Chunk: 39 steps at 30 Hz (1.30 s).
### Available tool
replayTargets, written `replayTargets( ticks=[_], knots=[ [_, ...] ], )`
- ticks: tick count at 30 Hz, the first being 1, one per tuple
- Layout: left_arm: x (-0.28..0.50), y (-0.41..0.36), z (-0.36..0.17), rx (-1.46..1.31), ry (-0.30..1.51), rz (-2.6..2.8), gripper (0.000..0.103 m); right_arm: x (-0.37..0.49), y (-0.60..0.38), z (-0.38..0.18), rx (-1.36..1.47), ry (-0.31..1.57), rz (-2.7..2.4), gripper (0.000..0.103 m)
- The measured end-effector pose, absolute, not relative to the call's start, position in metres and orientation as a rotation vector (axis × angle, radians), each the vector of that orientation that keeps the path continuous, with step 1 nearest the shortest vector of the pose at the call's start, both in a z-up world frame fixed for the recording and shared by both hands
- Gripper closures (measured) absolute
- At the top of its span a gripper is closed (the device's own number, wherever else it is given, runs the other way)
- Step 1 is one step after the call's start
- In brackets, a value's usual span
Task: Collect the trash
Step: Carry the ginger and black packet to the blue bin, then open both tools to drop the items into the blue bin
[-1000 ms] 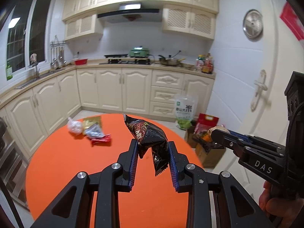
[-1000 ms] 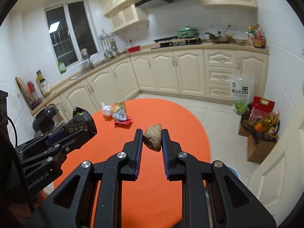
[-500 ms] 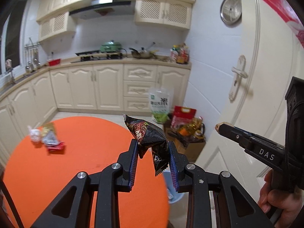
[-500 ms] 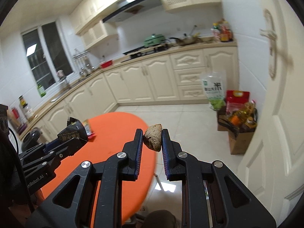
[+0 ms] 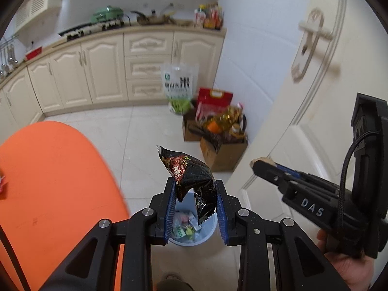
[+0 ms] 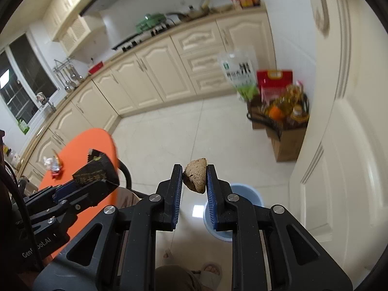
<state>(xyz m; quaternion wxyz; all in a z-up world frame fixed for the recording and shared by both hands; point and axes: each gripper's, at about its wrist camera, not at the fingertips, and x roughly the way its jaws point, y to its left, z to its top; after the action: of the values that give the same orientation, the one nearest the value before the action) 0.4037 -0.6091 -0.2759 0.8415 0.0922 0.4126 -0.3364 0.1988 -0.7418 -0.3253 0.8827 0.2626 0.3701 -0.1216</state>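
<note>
My left gripper [image 5: 194, 191] is shut on a crumpled black and red snack wrapper [image 5: 191, 174]; it hangs over a pale blue trash bin [image 5: 206, 232] on the floor that holds several scraps. My right gripper [image 6: 194, 177] is shut on a brown crumpled lump [image 6: 196, 178], with the same blue bin [image 6: 247, 191] just beyond and right of its fingertips. In the right wrist view the left gripper [image 6: 97, 169] with its wrapper shows at the left. In the left wrist view the right gripper [image 5: 260, 163] reaches in from the right. More wrappers [image 6: 52, 166] lie on the orange table [image 6: 80, 145].
Cardboard boxes with bottles and bags [image 5: 218, 131] stand against the wall by a cream door [image 5: 303, 97]. A rice bag [image 5: 179, 87] leans on the cabinets [image 5: 97, 72]. A person's slippered feet [image 6: 211, 271] stand on the tiled floor below the grippers.
Both grippers have swung right off the orange table and dropped toward the floor, keeping their hold. The blue bin has come into view under them; the table has slid to the left edge.
</note>
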Motion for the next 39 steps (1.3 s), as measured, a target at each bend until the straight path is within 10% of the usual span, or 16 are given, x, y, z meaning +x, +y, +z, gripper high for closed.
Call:
replayTargets(
  ticks=[18, 22, 24, 30, 39],
  knots=[
    [0.528, -0.771, -0.354, 0.338, 1.110, -0.646, 0.065, 0.247, -0.809, -0.439, 0.736, 0.917, -0.248, 0.080],
    [0.531, -0.775, -0.356, 0.362, 1.111, -0.602, 0.046, 0.244, -0.819, -0.449, 0.782, 0.925, -0.270, 0.052],
    [0.527, -0.776, -0.352, 0.367, 1.090, -0.579, 0.021, 0.239, -0.825, -0.451, 0.808, 0.911, -0.276, 0.039],
    [0.499, -0.770, -0.338, 0.361, 1.002, -0.572, 0.007, 0.220, -0.832, -0.436, 0.825, 0.868, -0.334, 0.000],
    [0.443, -0.711, -0.311, 0.288, 0.896, -0.560, 0.001, 0.193, -0.813, -0.391, 0.802, 0.814, -0.392, 0.000]
  ],
)
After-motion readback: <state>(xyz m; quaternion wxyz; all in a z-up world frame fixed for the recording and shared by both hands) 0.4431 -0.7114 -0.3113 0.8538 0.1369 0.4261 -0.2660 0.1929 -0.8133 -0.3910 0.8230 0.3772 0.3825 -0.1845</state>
